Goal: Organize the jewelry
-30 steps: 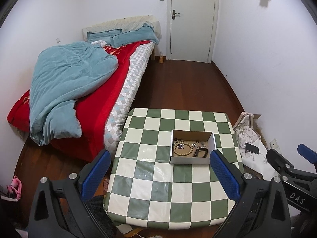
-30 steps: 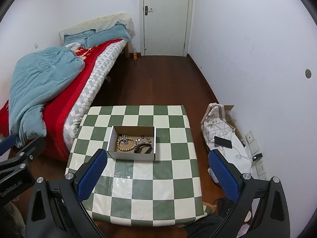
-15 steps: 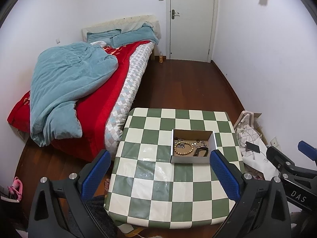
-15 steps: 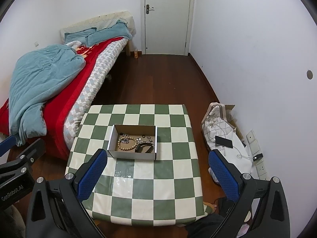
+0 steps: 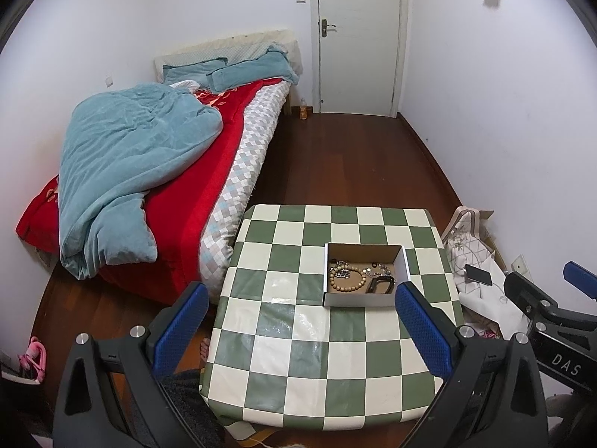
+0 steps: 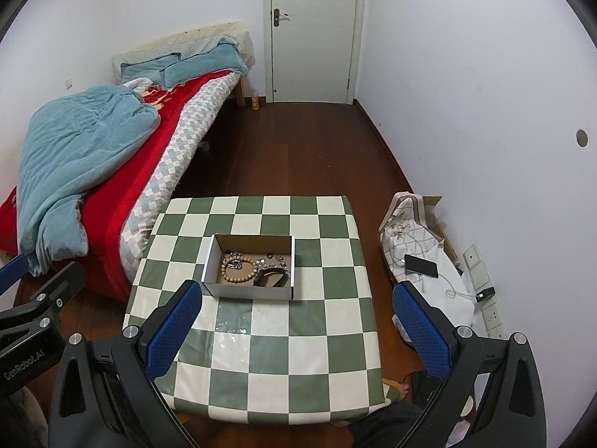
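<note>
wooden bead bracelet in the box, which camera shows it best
The right wrist view: the wooden bead bracelet lies unobstructed in the cardboard box, near the picture's centre. The left wrist view also shows the whole loop, but further right, beside that gripper's right finger.

The table [image 5: 283, 339] wears a green-and-cream check. On it, the box [image 5: 360, 300] is white outside, brown inside, holding tan beads [image 5: 347, 280] and a black band [image 5: 380, 284]. Left of the table, the bed [image 5: 209, 201] shows a red sheet, a teal duvet [image 5: 127, 164] and a grey-white diamond mattress. Gripper pads [image 5: 179, 326] are blue.
</note>
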The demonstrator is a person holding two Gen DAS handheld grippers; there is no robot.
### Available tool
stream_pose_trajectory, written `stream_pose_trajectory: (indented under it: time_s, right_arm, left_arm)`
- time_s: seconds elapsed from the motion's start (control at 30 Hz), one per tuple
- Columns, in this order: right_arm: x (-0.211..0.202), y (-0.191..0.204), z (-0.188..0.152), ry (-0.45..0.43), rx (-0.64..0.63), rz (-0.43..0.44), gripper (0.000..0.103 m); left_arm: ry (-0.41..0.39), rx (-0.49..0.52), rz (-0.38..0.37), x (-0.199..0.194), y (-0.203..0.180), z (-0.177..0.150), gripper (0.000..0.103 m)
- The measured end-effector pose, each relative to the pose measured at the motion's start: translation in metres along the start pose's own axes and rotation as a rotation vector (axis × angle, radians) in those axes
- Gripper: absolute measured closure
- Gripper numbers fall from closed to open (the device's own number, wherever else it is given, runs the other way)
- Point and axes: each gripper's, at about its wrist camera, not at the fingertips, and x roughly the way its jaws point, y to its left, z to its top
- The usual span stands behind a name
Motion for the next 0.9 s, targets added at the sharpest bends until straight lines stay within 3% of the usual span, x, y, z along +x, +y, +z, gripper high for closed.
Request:
stream_pose_trajectory:
  time_s: [0.9]
  right_arm:
    - [-0.0014, -0.0003, -0.0001, -0.001, -0.002, 0.001, 0.0]
  left_arm:
    - [-0.009, 0.006, -0.006, -0.0048, 0.0, 0.0017, 0.001]
